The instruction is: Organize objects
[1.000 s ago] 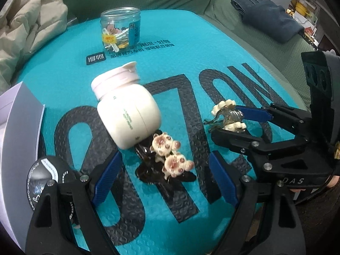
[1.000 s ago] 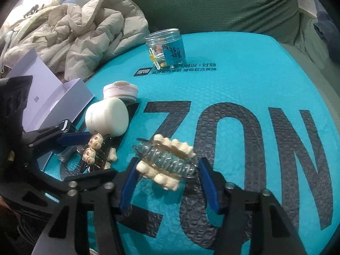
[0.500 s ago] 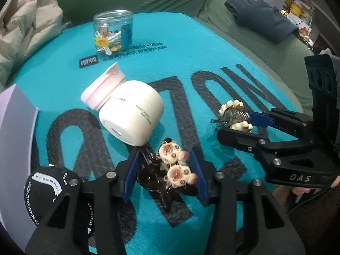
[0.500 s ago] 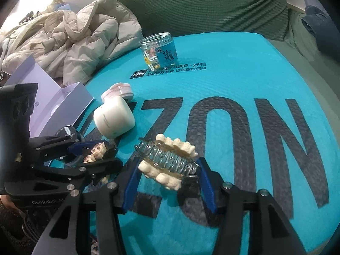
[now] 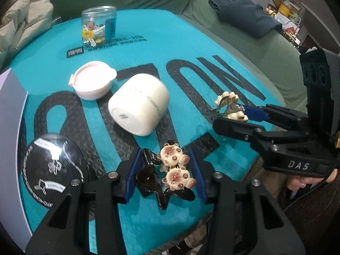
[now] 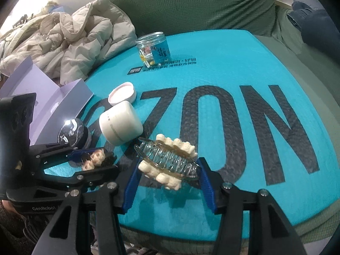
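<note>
Hair claws sit in both grippers: the glossy dark-brown plastic hair claw topped with two pink-and-cream bear figures [image 5: 170,174] is pinched between the blue pads of the left gripper [image 5: 164,174], whose jaws have closed in narrow on it, just above the bubble-textured teal mat with big black letters [image 5: 170,42]. At three o'clock from it, the right gripper [image 6: 167,174] holds, jaws partly apart and pressing both ends, the clear ribbed hair claw edged with cream knobbly beads [image 6: 167,159], also lifted off the mat. At nine o'clock of the left gripper lies a round glossy black lid with white print [image 5: 53,165] on a pale lilac cardboard box [image 5: 10,127]. Toward twelve o'clock a smooth white cylindrical cream jar [image 5: 138,104] lies on its side, and its shallow pink round cap [image 5: 92,82] rests just beyond at eleven. Farther still stands a clear glass jar with small colourful clips inside [image 5: 98,27], near the green ribbed sofa back [image 6: 201,6], with a crumpled beige puffer jacket [image 6: 70,38] at ten o'clock.
</note>
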{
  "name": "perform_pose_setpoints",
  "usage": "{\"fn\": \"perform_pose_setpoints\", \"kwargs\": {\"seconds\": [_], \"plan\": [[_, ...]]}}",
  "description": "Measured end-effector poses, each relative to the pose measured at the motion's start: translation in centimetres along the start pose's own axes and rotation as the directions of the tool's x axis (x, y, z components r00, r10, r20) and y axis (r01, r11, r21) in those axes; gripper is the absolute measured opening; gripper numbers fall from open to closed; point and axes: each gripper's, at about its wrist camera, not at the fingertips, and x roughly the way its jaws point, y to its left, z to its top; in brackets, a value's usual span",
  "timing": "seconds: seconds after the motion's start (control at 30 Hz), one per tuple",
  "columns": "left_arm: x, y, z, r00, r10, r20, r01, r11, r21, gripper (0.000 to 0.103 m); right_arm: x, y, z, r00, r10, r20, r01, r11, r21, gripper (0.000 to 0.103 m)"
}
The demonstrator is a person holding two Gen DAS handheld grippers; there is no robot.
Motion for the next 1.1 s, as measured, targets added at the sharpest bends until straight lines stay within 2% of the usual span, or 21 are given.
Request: {"fn": "perform_pose_setpoints", "kwargs": {"seconds": [0.17,0.43,0.6,1.1], "plan": [[0.1,0.1,-0.5,1.0,-0.015,-0.011,0.015,1.0,-0.02,0.043,0.4,0.3,-0.6,0.999,-0.023,-0.023,0.023,1.0,-0.006,0.054],[-0.2,-0.2,-1.0,1.0,-0.004,-0.006,0.004,1.0,0.013,0.043,0.4,1.3,-0.8,0.999,-0.028,-0.026,0.028,1.0,-0.015,0.054],[-0.9,0.5,-1.2,1.0,-0.023,-0.001,0.023,0.999,-0.022,0.042,0.0,1.7,-0.7,0.999,-0.037,-0.027,0.036,0.999,-0.009,0.054],[-4.5,2.3,-1.8,0.997,-0.037,0.062,0.041,0.997,-0.063,0.041,-1.6,5.7,0.7,0.998,-0.069,-0.012,0.067,0.994,-0.087,0.054]]}}
